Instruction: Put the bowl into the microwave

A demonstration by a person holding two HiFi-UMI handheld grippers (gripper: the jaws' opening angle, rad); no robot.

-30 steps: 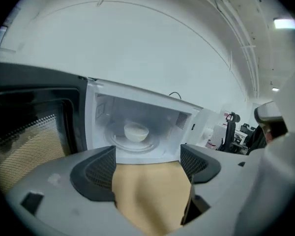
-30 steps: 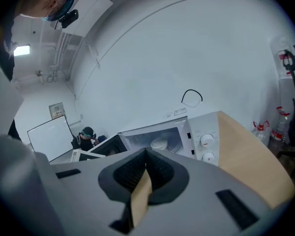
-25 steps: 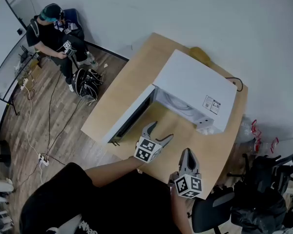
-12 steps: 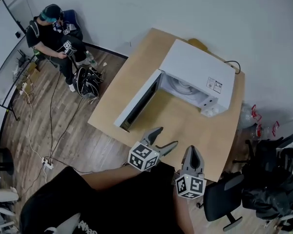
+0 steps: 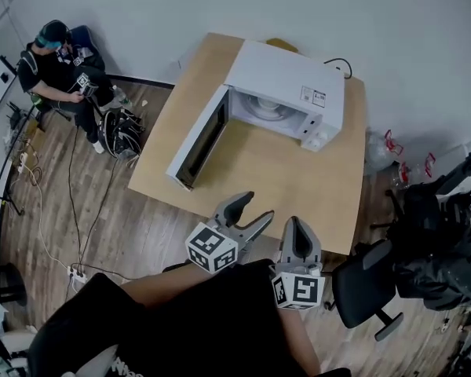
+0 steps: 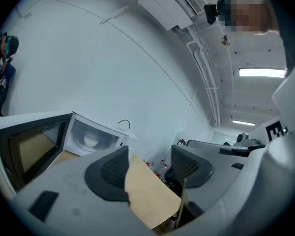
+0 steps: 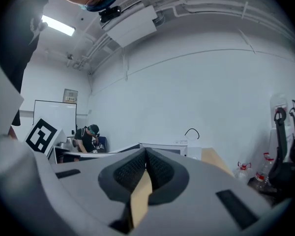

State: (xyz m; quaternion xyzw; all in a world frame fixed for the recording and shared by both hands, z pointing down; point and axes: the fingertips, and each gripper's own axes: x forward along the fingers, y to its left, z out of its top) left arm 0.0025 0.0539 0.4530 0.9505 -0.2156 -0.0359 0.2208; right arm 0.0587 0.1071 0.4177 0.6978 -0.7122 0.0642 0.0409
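The white microwave (image 5: 286, 81) stands at the far side of the wooden table (image 5: 298, 187), its door (image 5: 200, 136) swung wide open to the left. Inside its cavity lies a pale round shape (image 6: 91, 140); I cannot tell whether it is the bowl or the turntable. My left gripper (image 5: 253, 209) hangs off the table's near edge. Its jaws are apart and closing, with nothing between them (image 6: 150, 163). My right gripper (image 5: 296, 225) is beside it, jaws shut and empty (image 7: 146, 156). Both point towards the microwave from well back.
A black office chair (image 5: 365, 285) stands at the table's near right corner. A person (image 5: 59, 61) sits at the far left by a backpack (image 5: 122, 132), with cables across the wooden floor. A black cord (image 5: 337, 63) runs behind the microwave.
Both grippers have drawn back from over the table to beyond its near edge, and the microwave now looks farther off. The left jaws have narrowed a little.
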